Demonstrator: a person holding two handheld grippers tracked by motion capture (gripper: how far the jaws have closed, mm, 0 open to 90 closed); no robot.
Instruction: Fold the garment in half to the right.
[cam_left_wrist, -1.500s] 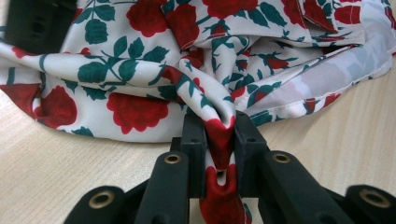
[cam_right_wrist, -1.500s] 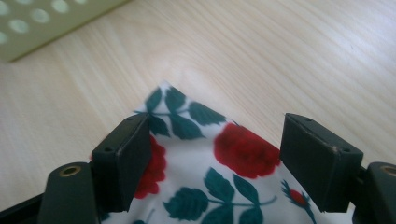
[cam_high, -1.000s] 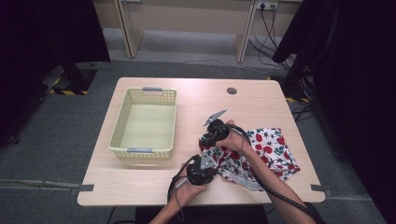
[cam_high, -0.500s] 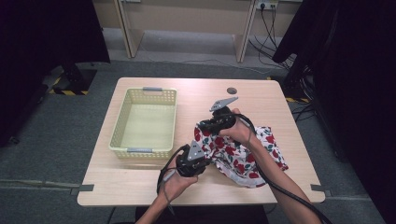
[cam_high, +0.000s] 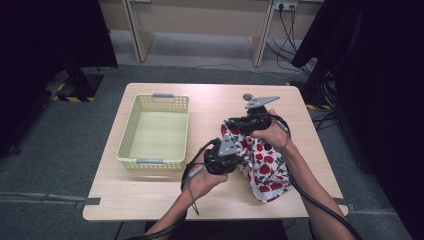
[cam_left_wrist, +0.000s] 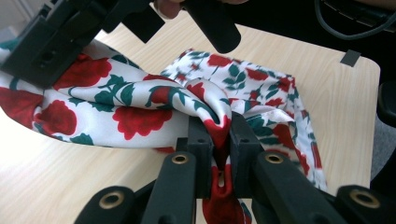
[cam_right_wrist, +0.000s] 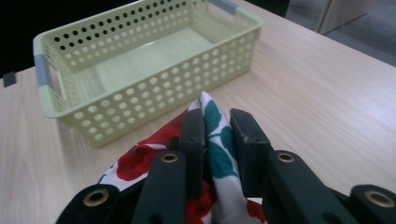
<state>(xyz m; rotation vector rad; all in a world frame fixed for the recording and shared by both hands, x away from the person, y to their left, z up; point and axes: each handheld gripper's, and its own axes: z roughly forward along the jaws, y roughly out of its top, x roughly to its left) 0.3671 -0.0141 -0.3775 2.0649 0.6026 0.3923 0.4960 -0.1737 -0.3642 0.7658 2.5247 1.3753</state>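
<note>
Two grippers: both mine, both clamped on one cloth.
Writing: none legible on cloth or basket.
Left gripper (cam_left_wrist: 223, 135): jaws nearly closed, pinching a bunched fold of the rose-print cloth (cam_high: 262, 162).
Right gripper (cam_right_wrist: 217, 128): jaws had just been closing; cloth edge pressed between them.
Cloth: lifted between my grippers, its lower part draped on the table (cam_high: 210, 102), right of the basket.
Basket (cam_high: 129, 134): pale yellow, perforated, grey handles.
</note>
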